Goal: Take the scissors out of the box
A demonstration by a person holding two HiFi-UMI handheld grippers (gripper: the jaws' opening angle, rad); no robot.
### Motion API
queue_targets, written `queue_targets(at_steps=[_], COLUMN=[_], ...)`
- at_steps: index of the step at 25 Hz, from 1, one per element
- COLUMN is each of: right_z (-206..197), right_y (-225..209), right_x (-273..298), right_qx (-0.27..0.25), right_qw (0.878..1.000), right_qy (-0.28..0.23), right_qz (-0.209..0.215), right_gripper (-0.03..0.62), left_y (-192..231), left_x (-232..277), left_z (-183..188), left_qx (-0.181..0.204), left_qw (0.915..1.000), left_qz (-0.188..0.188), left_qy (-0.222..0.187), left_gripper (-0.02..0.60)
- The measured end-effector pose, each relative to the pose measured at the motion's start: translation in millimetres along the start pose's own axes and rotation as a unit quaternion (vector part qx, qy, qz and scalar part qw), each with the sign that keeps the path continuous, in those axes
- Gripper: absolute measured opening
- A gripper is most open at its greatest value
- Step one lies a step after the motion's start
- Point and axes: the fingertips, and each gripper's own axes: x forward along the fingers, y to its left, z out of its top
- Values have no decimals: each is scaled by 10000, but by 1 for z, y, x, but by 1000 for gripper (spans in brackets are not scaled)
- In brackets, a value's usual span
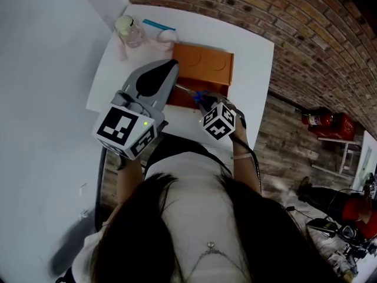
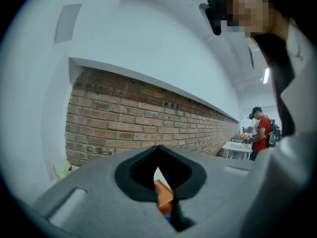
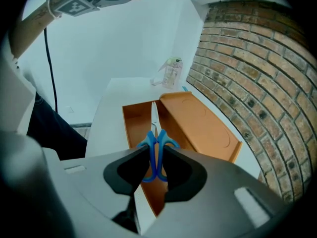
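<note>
The blue-handled scissors point(image 3: 157, 150) hang above the open orange box point(image 3: 134, 128), blades pointing away from me. My right gripper point(image 3: 157, 151) is shut on their handles, pads pressing from both sides. In the head view the right gripper point(image 1: 201, 100) holds the scissors point(image 1: 198, 94) over the box's point(image 1: 203, 66) near edge. The box's lid point(image 3: 198, 120) lies open to the right. My left gripper point(image 1: 172, 64) is raised at the left above the table, pointing level toward the brick wall. Its jaws point(image 2: 158, 148) are shut with nothing between them.
The box sits on a white table point(image 1: 253, 58) against a white wall and a brick wall point(image 1: 294, 16). A clear jar with a pale lid point(image 1: 129, 31) and a blue object point(image 1: 158, 24) stand at the table's far corner. A person in red point(image 2: 261, 128) stands far off.
</note>
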Motion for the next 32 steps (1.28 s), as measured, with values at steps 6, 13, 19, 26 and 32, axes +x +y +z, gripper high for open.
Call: queue_targets(at_steps=[6, 13, 19, 26, 32], right_z=[-2, -4, -7, -11, -8], right_y=[3, 5, 11, 19, 16], right_x=[-18, -41, -57, -75, -90], right_qx=[184, 330, 443, 516, 645], right_qw=[9993, 9974, 9953, 9925, 9885], right_qy=[-288, -589, -802, -1054, -1289], right_qz=[-140, -263, -313, -344, -462], right_gripper=[97, 97, 97, 97, 97], left_y=[-18, -42, -58, -79, -90], left_x=[-11, -25, -40, -52, -63], left_z=[1, 0, -2, -6, -6], left_qx=[46, 100, 128, 181, 221], left_qw=[9999, 9998, 9994, 9989, 9985], left_qz=[88, 194, 325, 426, 480], left_qy=[8, 23, 59, 103, 103], left_gripper=[0, 0, 0, 0, 0])
